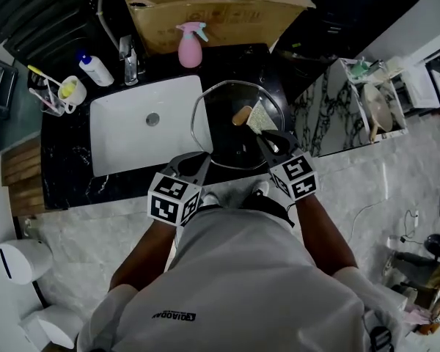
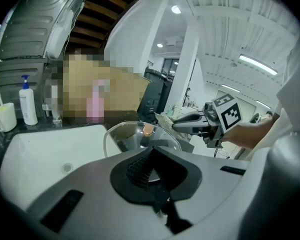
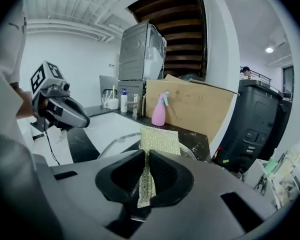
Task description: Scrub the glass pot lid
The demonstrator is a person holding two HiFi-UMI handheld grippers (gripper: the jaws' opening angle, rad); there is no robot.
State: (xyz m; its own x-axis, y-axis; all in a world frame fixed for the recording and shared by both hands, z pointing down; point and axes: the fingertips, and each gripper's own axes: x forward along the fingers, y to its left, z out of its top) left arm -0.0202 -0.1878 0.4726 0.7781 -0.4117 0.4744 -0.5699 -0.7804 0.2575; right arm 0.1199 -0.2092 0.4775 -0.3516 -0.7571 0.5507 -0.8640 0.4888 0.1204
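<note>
The glass pot lid (image 1: 227, 134), with a metal rim and a tan knob (image 1: 241, 115), hangs over the black counter to the right of the sink. My left gripper (image 1: 202, 160) is shut on its near left rim, and the left gripper view shows the lid (image 2: 135, 139) running into the closed gripper (image 2: 149, 170). My right gripper (image 1: 270, 142) is shut on a glittery gold-green scrub pad (image 1: 260, 119). The pad (image 3: 160, 140) sticks up from that gripper (image 3: 146, 176) above the lid's rim (image 3: 115, 145). I cannot tell whether pad and glass touch.
A white sink (image 1: 132, 149) is set in the black counter (image 1: 66, 178). Behind it are a faucet (image 1: 129, 61), a soap bottle (image 1: 95, 69), a cup with brushes (image 1: 68, 90), a pink spray bottle (image 1: 190, 46) and a cardboard box (image 1: 205, 9).
</note>
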